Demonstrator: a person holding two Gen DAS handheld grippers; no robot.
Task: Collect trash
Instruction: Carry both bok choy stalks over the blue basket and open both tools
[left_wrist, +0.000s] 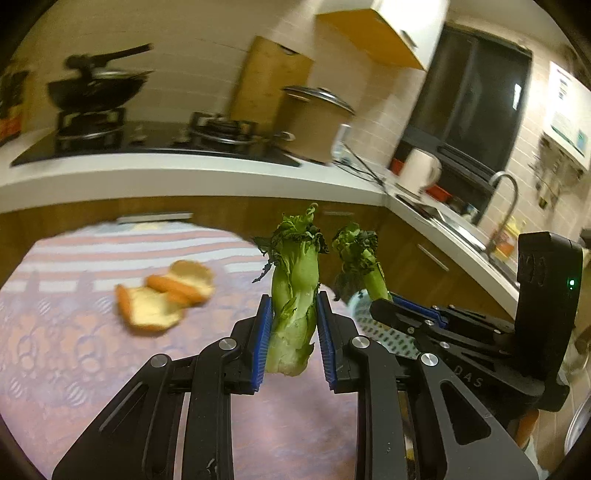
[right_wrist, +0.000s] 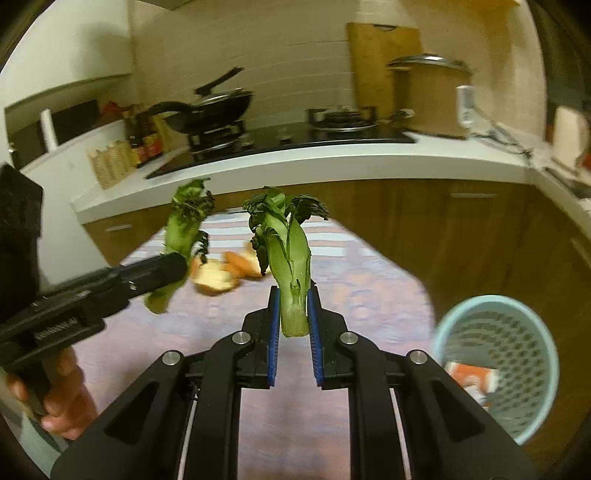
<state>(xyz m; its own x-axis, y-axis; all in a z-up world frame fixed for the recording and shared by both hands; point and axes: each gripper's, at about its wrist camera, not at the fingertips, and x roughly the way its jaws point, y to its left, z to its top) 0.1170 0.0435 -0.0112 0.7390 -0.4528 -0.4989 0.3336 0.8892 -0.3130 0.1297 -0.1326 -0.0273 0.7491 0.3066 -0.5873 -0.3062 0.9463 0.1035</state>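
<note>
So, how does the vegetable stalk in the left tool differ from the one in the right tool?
The bok choy stalk in the left tool looks thicker, with a broad pale base; the bok choy stalk in the right tool is slimmer. The left stalk's leaves form a short frilly green tuft, while the right stalk's leaves are darker and droop sideways. Both stand upright, are clamped between blue pads near the base, and are wilted.

Open tablecloth (right_wrist: 369, 306) between bread pieces (right_wrist: 221, 275) and blue basket (right_wrist: 546, 354).
</note>
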